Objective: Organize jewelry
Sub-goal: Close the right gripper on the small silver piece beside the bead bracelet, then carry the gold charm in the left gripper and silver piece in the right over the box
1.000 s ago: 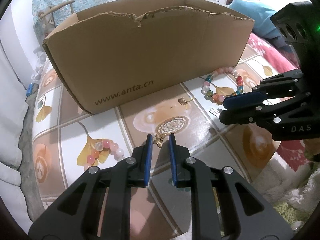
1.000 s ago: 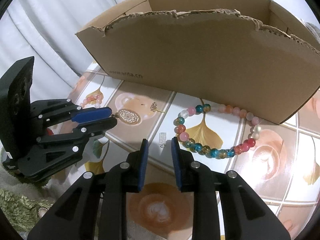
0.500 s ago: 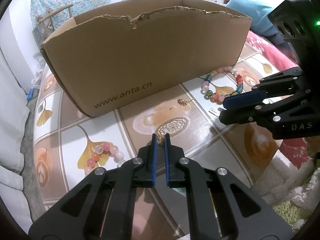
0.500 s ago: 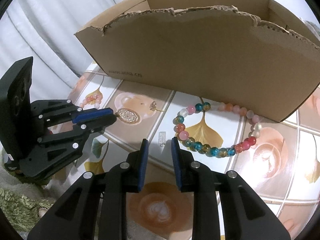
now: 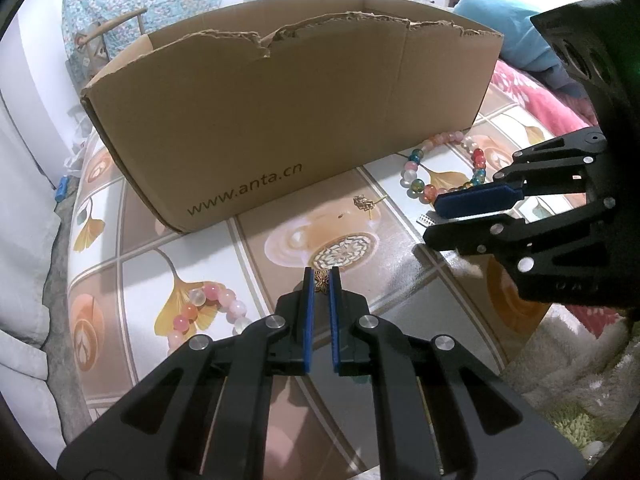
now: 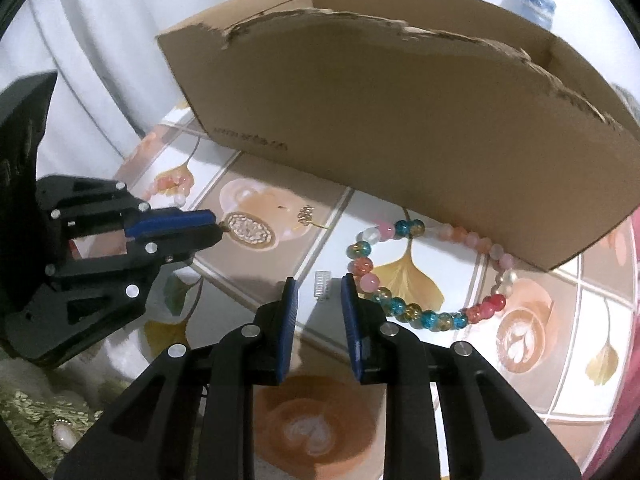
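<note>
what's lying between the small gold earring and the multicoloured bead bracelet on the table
Nothing: only bare patterned tablecloth separates the small gold earring from the multicoloured bead bracelet, clearest in the right wrist view.

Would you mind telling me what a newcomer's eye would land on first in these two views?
The big torn-edged cardboard box fills the back of the patterned tabletop. At its right end lies a multicoloured bead bracelet, with a pink bead bracelet nearer the left. The left gripper pinches a small gold charm, while the right gripper is closing around a tiny clear clasp.
</note>
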